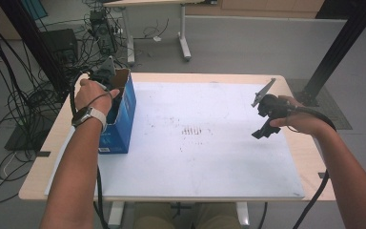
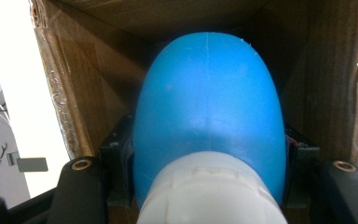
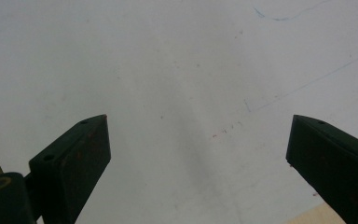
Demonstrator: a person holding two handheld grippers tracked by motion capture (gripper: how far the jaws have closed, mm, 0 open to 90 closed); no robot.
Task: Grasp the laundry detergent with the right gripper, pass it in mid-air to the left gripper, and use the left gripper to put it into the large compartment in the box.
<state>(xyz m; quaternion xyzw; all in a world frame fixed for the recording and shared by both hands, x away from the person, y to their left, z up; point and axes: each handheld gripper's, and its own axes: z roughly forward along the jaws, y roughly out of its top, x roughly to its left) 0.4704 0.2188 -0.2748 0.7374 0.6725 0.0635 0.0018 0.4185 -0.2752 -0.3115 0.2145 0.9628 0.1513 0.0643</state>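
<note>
Reaching into the blue carton (image 1: 123, 117) at the table's left edge, the left gripper (image 2: 208, 163) is clamped on a blue bottle (image 2: 208, 107) with a white cap (image 2: 212, 191)

Cardboard walls close in on both sides of the bottle in the left gripper view, leaving little room, and the black jaws press its flanks just above the cap. Its long axis runs along the jaws, cap end toward the camera and rounded blue end pointing deeper into the carton. In the high view the left hand (image 1: 93, 95) sits at the carton's open top. The right gripper (image 1: 263, 131) hovers over the right part of the white mat (image 1: 209, 157), jaws spread wide apart with nothing between them, with bare mat all around it and the mat's right border near
</note>
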